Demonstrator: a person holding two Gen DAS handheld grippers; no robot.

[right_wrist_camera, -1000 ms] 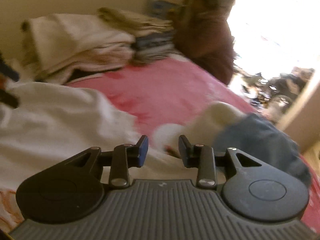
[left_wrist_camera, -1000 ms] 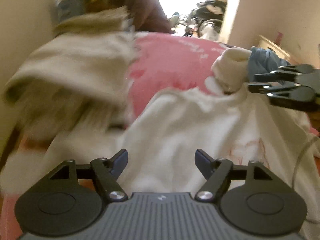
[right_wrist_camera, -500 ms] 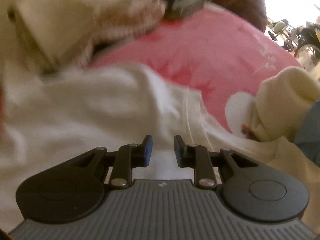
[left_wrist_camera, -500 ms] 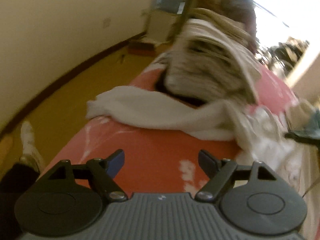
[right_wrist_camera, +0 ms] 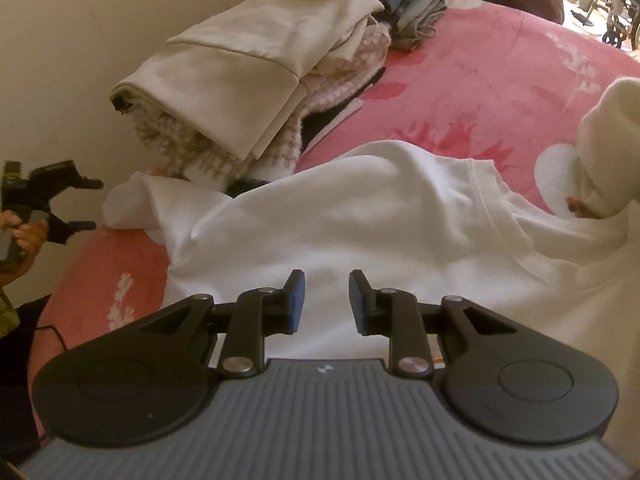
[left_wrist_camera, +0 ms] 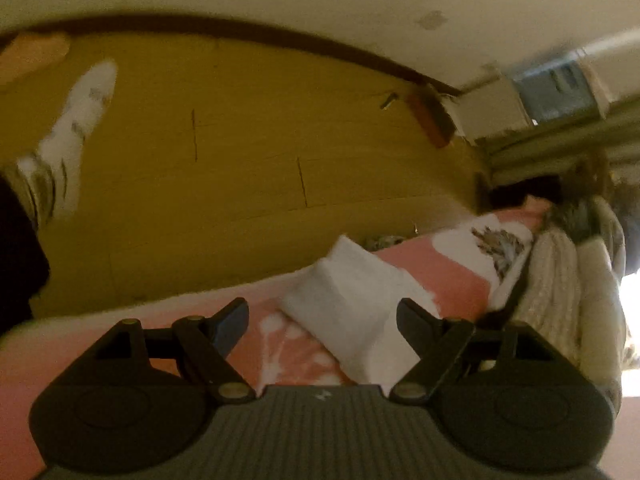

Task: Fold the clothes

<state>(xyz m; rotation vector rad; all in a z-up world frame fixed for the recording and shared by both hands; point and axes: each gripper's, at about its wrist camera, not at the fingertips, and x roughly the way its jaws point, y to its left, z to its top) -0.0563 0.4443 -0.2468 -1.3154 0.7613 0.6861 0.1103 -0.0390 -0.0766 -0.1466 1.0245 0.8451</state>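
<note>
A white long-sleeved garment (right_wrist_camera: pixel 360 208) lies crumpled across the pink flowered bedcover (right_wrist_camera: pixel 500 80). Its left sleeve (right_wrist_camera: pixel 128 200) reaches the bed's edge. In the left wrist view the sleeve's cuff end (left_wrist_camera: pixel 352 300) lies between the wide-apart fingers of my left gripper (left_wrist_camera: pixel 324 320), which is open; the pads do not press on it. The left gripper (right_wrist_camera: pixel 90 203) also shows at the far left of the right wrist view, held in a hand. My right gripper (right_wrist_camera: pixel 327 292) hovers over the garment's body, jaws a narrow gap apart with nothing pinched.
A stack of folded cream and beige clothes (right_wrist_camera: pixel 248 80) sits at the bed's back left, close to the wall, also seen as the stack (left_wrist_camera: pixel 568 280). A cream bundle (right_wrist_camera: pixel 608 140) lies right of the garment. Yellow floor (left_wrist_camera: pixel 240 160) and a socked foot (left_wrist_camera: pixel 76 120) lie beyond the bed edge.
My left gripper swung from over the garment's body to the sleeve end at the bed's edge, rolling as it went. The right gripper shifted over the garment and its jaws narrowed slightly.
</note>
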